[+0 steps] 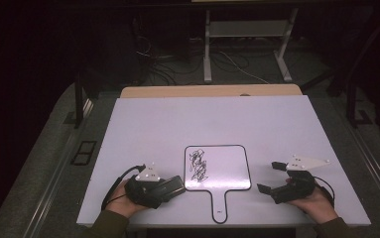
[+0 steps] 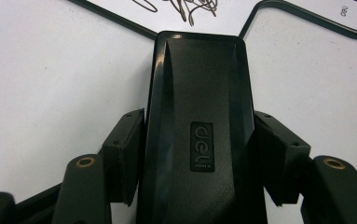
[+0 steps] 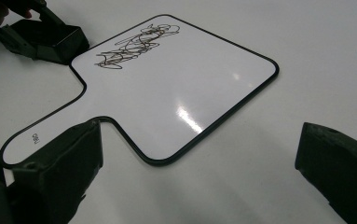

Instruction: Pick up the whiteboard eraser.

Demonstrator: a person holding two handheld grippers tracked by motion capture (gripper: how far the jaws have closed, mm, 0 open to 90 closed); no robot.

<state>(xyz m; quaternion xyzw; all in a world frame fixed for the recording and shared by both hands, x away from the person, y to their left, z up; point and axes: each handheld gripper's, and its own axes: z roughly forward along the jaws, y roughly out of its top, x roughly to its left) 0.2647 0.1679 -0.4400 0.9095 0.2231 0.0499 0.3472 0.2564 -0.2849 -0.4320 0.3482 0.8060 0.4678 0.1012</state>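
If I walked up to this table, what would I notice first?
You'd spot the small whiteboard with a handle, lying flat in the middle of the near side of the white table, with a black scribble on its left part. Next, the left gripper at the board's left edge, clamped on a black eraser, and the right gripper open to the board's right.

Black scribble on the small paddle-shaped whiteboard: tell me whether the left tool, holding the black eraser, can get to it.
Probably yes. The left tool grips the black eraser beside the whiteboard, and nothing lies between it and the scribble.
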